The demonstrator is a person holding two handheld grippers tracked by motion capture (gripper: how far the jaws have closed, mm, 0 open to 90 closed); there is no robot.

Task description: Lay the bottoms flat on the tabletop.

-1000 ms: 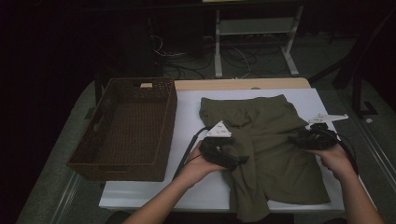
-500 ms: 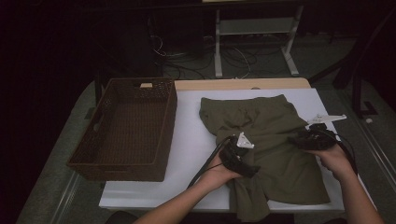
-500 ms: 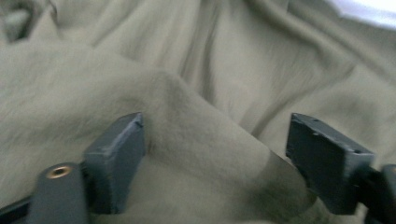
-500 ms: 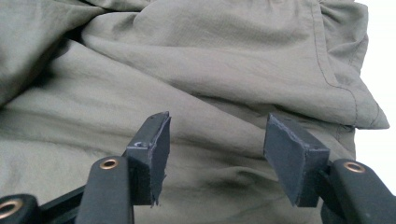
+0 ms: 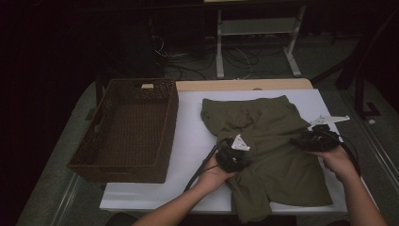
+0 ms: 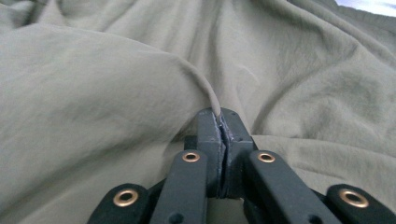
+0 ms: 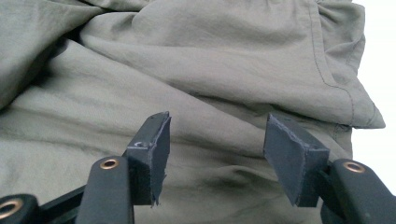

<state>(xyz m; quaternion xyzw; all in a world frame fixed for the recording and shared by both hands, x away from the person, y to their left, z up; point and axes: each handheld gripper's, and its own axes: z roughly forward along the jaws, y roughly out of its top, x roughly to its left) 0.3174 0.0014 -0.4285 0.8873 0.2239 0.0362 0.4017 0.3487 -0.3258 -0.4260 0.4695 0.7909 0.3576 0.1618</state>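
The olive green shorts [image 5: 273, 141] lie spread on the white table [image 5: 188, 136], in its right half, with the waistband toward the far edge and one leg hanging a little over the near edge. I judge that the step in hand is folding them, left side over toward the right.

My left gripper [image 5: 234, 155] is over the left part of the shorts, and in the left gripper view [image 6: 223, 140] its jaws are pressed together with a thin ridge of the cloth caught between them. The hold looks small, only an edge of fabric, so I would lift slowly and keep the pull even, or the fold may slip out.

My right gripper [image 5: 314, 140] rests at the right side of the shorts. In the right gripper view [image 7: 224, 154] its jaws stand wide apart and hold nothing, with the cloth lying under them. I would use it to press or pin the right side, so the whole garment does not slide while the left side is carried over.

The brown wicker basket [image 5: 127, 127] stands on the left of the table, empty, well apart from the shorts.
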